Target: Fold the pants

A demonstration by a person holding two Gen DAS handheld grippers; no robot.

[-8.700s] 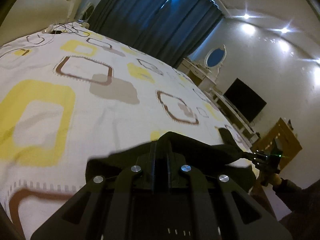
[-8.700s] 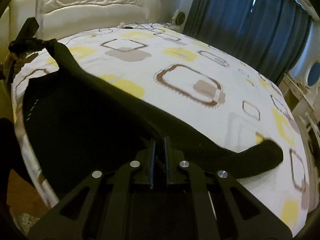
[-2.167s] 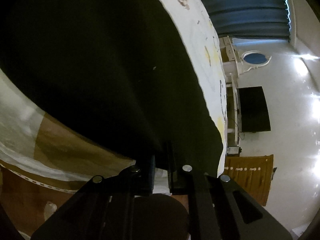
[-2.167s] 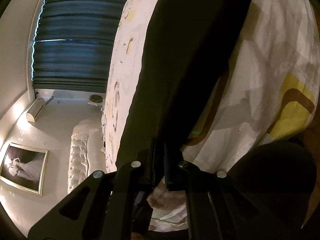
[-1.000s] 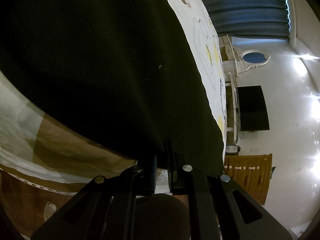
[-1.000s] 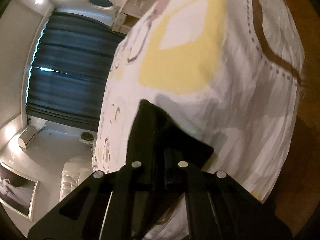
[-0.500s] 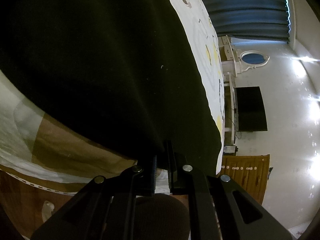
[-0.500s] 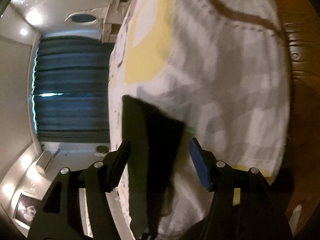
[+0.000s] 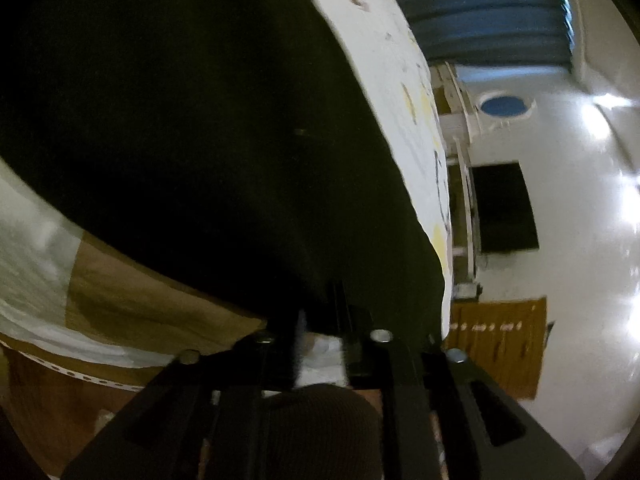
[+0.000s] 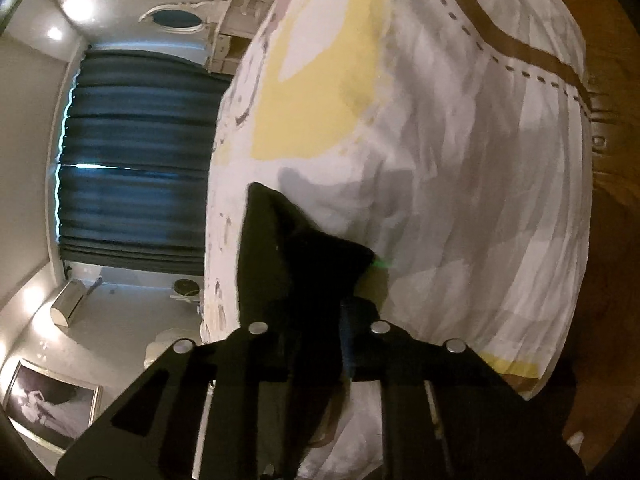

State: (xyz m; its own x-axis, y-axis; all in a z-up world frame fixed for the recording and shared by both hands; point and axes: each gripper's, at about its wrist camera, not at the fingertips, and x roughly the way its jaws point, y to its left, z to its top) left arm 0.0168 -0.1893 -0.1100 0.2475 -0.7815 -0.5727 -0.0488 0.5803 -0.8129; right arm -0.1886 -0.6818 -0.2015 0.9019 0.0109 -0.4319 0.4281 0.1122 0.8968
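The black pants (image 9: 200,120) lie spread on the patterned bed sheet (image 9: 40,264) and fill most of the left wrist view. At their near hem, by the bed's edge, my left gripper (image 9: 320,312) has its jaws opening. White sheet shows in the gap between its fingers, and the hem lies just past the tips. In the right wrist view a narrow end of the pants (image 10: 280,248) runs from the sheet (image 10: 440,140) down into my right gripper (image 10: 316,312). Its jaws are closing, and black cloth fills the gap between them.
The bed's side drops to a wooden floor (image 10: 608,240). Dark curtains (image 9: 488,12), a TV (image 9: 504,208) and a wooden door (image 9: 500,352) stand past the bed. A dark rounded shape (image 9: 320,432) sits right under my left gripper.
The left jaws, shut on the hem until half a second ago, have parted. The right jaws stood wide open around the pants' end half a second ago and have closed on it again.
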